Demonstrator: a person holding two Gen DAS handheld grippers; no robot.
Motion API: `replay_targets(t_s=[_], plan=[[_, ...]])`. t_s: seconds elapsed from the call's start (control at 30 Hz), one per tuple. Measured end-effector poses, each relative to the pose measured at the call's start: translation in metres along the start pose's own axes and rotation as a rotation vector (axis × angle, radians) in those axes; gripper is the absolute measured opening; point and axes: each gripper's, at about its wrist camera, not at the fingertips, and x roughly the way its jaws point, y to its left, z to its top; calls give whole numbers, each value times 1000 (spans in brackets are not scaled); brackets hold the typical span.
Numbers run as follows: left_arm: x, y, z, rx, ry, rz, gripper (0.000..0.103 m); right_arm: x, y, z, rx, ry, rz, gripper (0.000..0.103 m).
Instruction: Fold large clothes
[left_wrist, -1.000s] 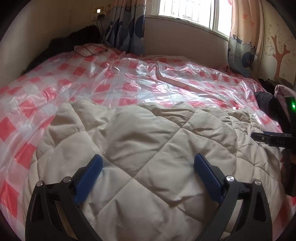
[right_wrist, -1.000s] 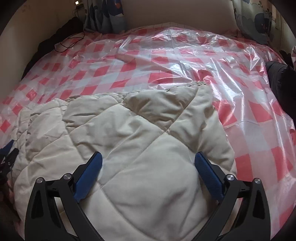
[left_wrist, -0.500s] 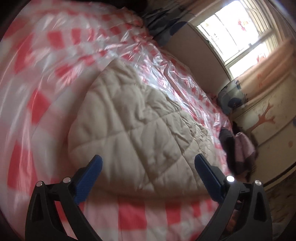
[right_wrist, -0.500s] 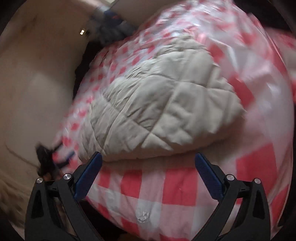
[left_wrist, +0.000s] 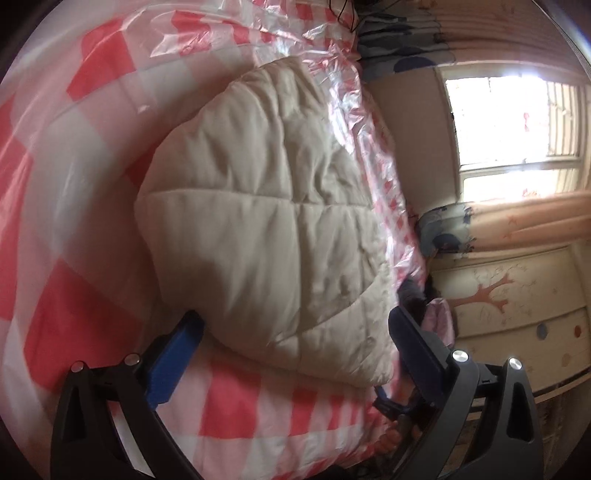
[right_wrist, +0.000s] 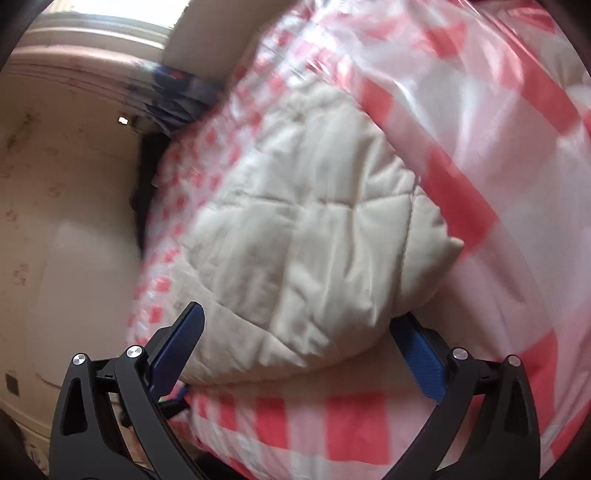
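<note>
Between both sets of spread jaws, your left gripper (left_wrist: 291, 354) and right gripper (right_wrist: 295, 347) now sit back at the near edge of the bed (left_wrist: 243, 410), wide and holding nothing, where a second ago they hovered low over the beige quilted coat (left_wrist: 273, 221). Both views have rolled sideways, so the window (left_wrist: 513, 122) lands at 3 o'clock on the left wrist view. Coat (right_wrist: 306, 236) lies bunched mid-frame on the checkered plastic sheet (right_wrist: 480, 122), so I'd judge you're regrouping for the next fold.
</note>
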Motion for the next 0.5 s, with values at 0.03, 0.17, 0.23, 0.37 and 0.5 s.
replay_targets(t_s=[0.03, 0.17, 0.23, 0.37, 0.5], plan=[[-3, -3, 3, -4, -15, -34, 95, -2, 9, 3, -20, -24, 30, 97], [-7, -7, 5, 6, -53, -90, 95, -1, 33, 13, -90, -60, 84, 97], [0, 1, -1, -7, -21, -66, 95, 3, 33, 16, -90, -54, 81, 97], [15, 16, -10, -25, 46, -38, 95, 3, 24, 14, -55, -58, 106, 97], [22, 11, 2, -26, 4, -32, 95, 0, 10, 2, -64, -35, 39, 97]])
